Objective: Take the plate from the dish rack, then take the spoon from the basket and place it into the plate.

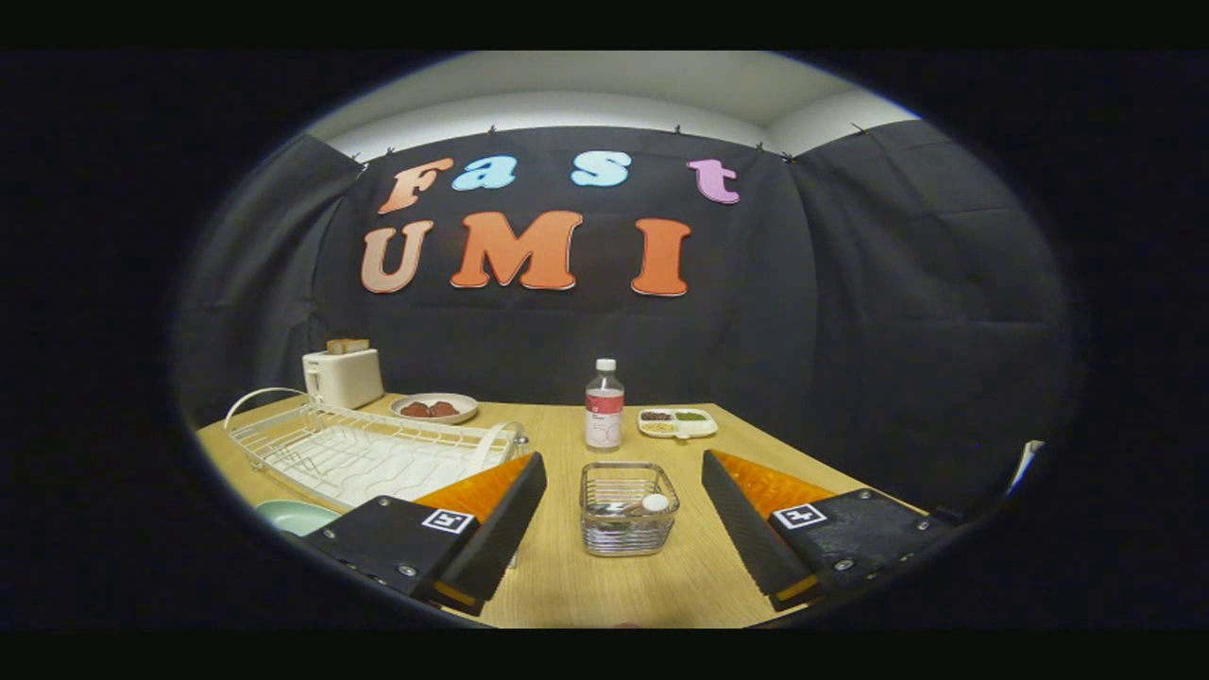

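A small wire basket (628,507) stands on the wooden table just ahead of my gripper (623,463), in line with the gap between the fingers. A spoon (642,505) lies inside it, its pale end toward the right. A pale green plate (295,516) lies flat on the table by the near corner of the white dish rack (364,453), partly hidden behind my left finger. The rack holds nothing that I can see. My gripper is open, the fingers wide apart with nothing between them.
A clear bottle (604,404) with a white cap stands beyond the basket. A divided white tray (677,422) of food sits to its right. Behind the rack are a toaster (342,375) with bread and a dish (434,408) of brown food.
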The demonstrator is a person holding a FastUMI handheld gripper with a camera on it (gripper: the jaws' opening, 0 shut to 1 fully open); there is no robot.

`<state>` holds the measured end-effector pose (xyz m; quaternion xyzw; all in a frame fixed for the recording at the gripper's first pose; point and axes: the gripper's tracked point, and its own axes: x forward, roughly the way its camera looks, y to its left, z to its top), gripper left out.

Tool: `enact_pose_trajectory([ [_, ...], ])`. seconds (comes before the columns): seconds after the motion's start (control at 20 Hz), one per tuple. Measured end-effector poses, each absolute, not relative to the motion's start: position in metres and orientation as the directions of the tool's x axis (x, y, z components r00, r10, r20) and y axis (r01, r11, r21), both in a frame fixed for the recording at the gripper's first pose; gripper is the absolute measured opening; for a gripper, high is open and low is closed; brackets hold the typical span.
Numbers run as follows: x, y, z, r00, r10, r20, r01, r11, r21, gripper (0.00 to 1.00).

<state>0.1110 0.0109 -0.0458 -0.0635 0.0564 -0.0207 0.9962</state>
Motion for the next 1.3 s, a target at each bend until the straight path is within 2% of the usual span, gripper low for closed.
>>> enact_pose_trajectory([
  [0.25, 0.125, 0.002, -0.062, 0.990, -0.051, -0.130, 0.038, 0.995, -0.097, 0.99],
  [0.4, 0.130, 0.002, -0.067, 0.990, -0.032, -0.137, 0.021, 0.997, -0.075, 0.91],
  [0.45, 0.132, 0.002, -0.069, 0.990, -0.027, -0.139, 0.017, 0.997, -0.071, 0.84],
  [0.6, 0.134, 0.002, -0.076, 0.989, -0.018, -0.144, 0.008, 0.997, -0.071, 0.74],
  [0.75, 0.136, 0.002, -0.083, 0.987, -0.014, -0.159, 0.004, 0.998, -0.060, 0.52],
  [0.8, 0.137, 0.001, -0.085, 0.986, -0.015, -0.164, 0.006, 0.998, -0.057, 0.49],
  [0.95, 0.137, -0.001, -0.090, 0.985, -0.020, -0.172, 0.012, 0.999, -0.047, 0.29],
  [1.15, 0.138, 0.000, -0.091, 0.983, -0.012, -0.182, 0.008, 1.000, -0.024, 0.13],
  [1.3, 0.136, 0.001, -0.084, 0.983, -0.018, -0.183, 0.016, 1.000, -0.013, 0.09],
])
